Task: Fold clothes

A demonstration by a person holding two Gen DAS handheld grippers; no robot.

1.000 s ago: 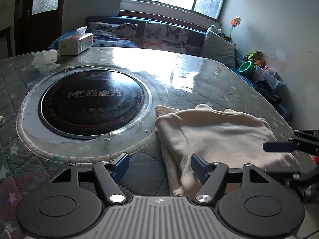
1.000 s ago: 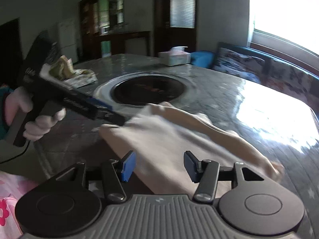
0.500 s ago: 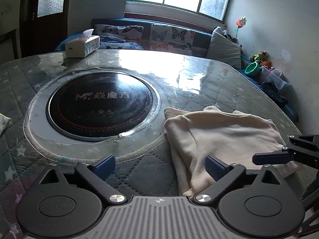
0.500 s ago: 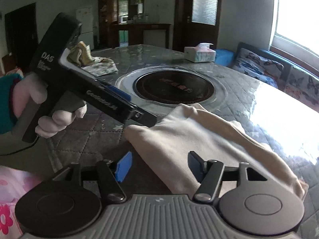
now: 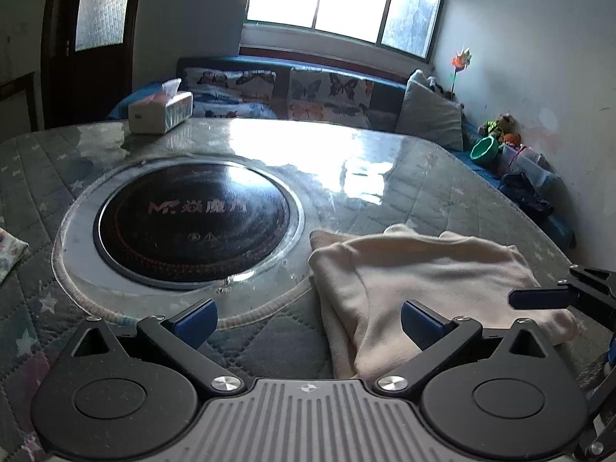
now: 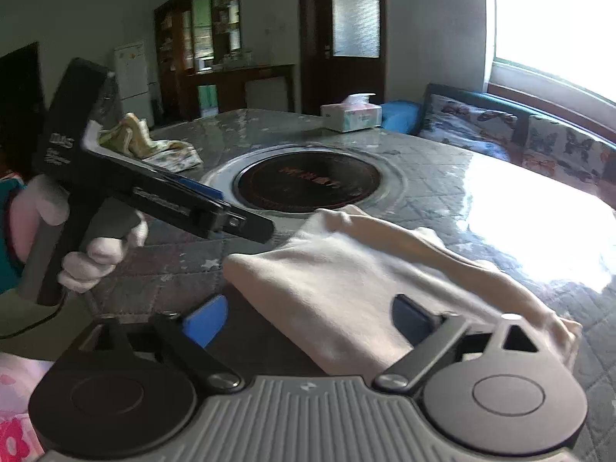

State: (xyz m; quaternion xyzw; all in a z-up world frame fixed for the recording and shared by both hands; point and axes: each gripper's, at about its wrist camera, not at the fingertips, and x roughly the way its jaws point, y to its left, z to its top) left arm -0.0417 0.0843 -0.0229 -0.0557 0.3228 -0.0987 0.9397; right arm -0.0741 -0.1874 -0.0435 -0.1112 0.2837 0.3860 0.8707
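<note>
A folded cream garment (image 5: 431, 281) lies on the quilted table, right of the round black cooktop (image 5: 192, 219); it also shows in the right wrist view (image 6: 346, 281). My left gripper (image 5: 308, 317) is open and empty, above the garment's near left corner. In the right wrist view the left gripper (image 6: 215, 211) hovers above the table, just left of the garment's corner. My right gripper (image 6: 312, 317) is open and empty, over the garment's near edge. Its finger (image 5: 543, 298) shows at the right in the left wrist view.
A tissue box (image 5: 159, 109) stands at the table's far side. A crumpled patterned cloth (image 6: 154, 146) lies at the far left in the right wrist view. A sofa with butterfly cushions (image 5: 327, 92) runs behind the table, under the window.
Both grippers have opened wider and drawn back and up from the garment. The garment lies still on the table.
</note>
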